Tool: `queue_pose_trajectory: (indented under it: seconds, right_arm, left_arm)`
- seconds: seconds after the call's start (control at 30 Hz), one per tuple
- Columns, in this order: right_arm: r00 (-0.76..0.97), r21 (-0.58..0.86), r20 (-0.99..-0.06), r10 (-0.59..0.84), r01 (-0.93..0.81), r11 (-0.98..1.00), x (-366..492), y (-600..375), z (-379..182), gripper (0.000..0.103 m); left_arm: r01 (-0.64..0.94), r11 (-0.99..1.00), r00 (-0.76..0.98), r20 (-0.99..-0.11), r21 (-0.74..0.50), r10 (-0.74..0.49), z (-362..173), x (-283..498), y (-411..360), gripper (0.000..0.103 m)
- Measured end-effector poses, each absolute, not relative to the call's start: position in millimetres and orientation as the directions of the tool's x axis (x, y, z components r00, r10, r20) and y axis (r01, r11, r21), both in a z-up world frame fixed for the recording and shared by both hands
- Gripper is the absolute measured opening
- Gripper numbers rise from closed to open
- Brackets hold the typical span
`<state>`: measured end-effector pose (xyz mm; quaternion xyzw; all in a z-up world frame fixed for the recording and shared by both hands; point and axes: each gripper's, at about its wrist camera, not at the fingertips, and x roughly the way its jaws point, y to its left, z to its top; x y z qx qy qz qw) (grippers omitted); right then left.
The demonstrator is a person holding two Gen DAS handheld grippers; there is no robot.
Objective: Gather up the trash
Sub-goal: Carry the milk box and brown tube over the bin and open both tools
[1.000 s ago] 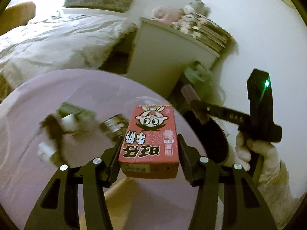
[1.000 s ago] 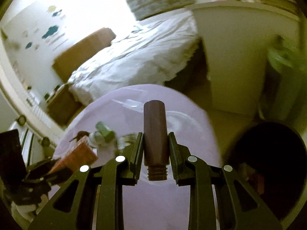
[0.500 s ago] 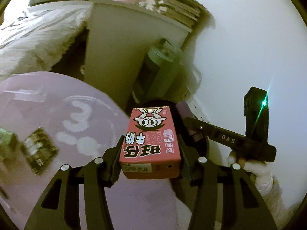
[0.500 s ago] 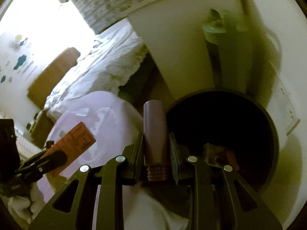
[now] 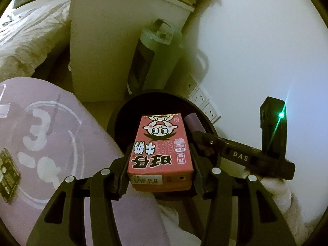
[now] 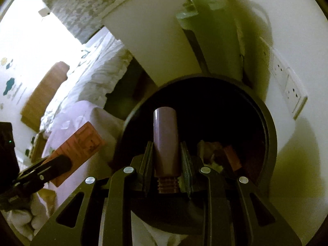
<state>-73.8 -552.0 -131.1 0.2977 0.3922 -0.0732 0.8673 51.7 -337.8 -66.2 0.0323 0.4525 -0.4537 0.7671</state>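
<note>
Both grippers hang over the black trash bin (image 6: 268, 123), which sits on the floor against the white wall, just beside a white cabinet (image 5: 106, 47) and a pale green canister (image 5: 155, 57). The left gripper (image 5: 160, 162) is clamped on a red milk carton (image 5: 162, 143), its cartoon face pointing away toward the bin's mouth; the carton sits above the near rim. The right gripper (image 6: 167, 160) pinches a dark purple tube (image 6: 166, 141) near its threaded neck, the closed end reaching out over the bin's dark opening. Down inside the bin, crumpled scraps (image 6: 215, 151) lie at the bottom. To the left, a lilac-covered desk (image 5: 51, 123) carries a small dark packet (image 5: 8, 174) near its edge. A bed with white bedding (image 6: 92, 78) lies beyond.
</note>
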Motion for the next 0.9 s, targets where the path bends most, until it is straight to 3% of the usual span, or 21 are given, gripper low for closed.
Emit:
queue_pose_trajectory:
  seconds: [0.9]
  right_arm:
    - [0.644,0.489,-0.757,0.115,0.440,0.753,-83,-567,-165,0.028]
  left_arm:
    - [0.729,0.592,0.133,-0.777,-0.344,-0.615,-88,51,-376,0.053]
